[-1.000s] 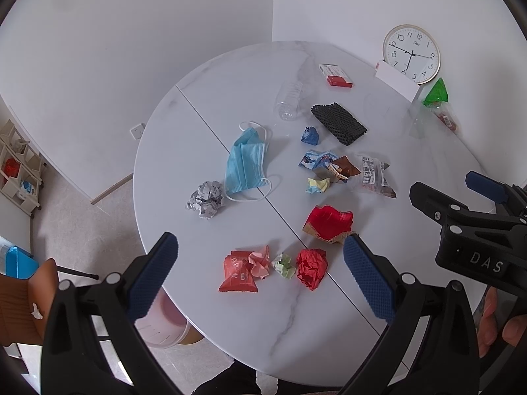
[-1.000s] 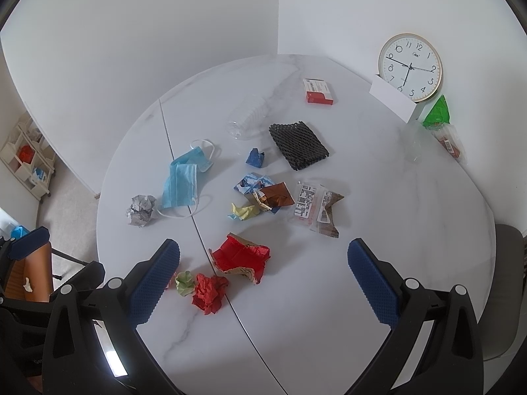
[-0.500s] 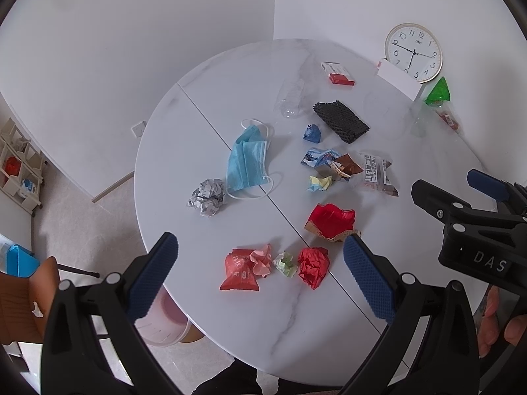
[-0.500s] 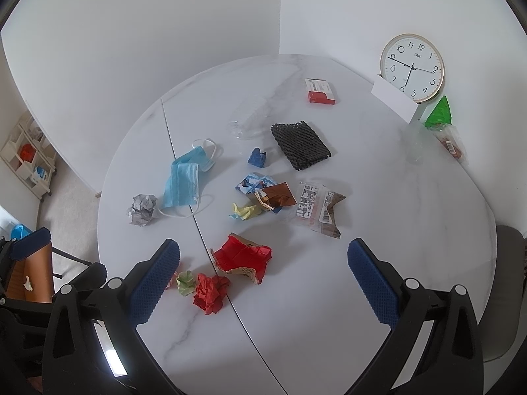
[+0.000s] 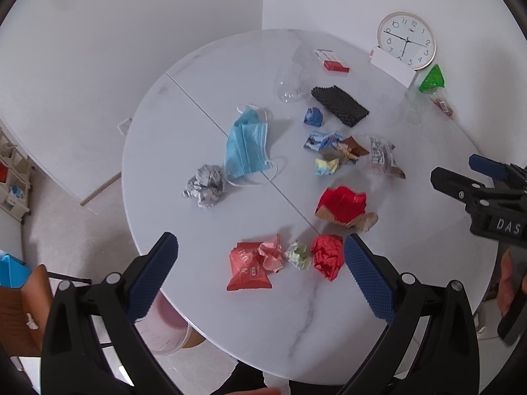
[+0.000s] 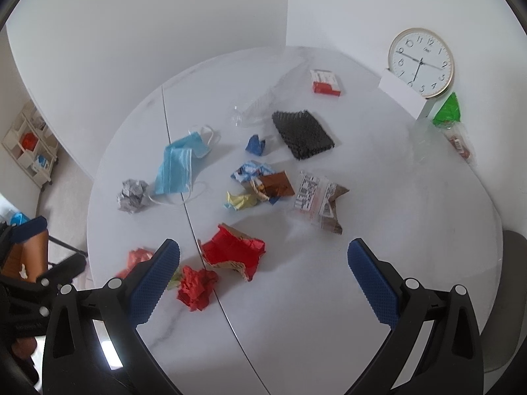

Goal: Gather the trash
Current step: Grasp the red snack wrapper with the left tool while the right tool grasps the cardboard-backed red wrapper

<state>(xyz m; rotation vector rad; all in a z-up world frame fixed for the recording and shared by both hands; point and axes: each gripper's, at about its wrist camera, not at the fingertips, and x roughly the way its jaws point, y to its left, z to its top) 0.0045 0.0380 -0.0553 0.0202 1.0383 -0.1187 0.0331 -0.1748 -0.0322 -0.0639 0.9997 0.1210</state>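
Your left tongs and right tongs are both spread wide and hold nothing. Trash lies scattered mid-frame on the tabletop: a blue mask, a foil ball and red crumpled paper at lower centre.

White letters "DAS" stand on the black body of the right gripper, at 3 o'clock in the left wrist view. The wall clock, at 1 o'clock, carries numerals 1 to 12. Wrapper print is illegible.
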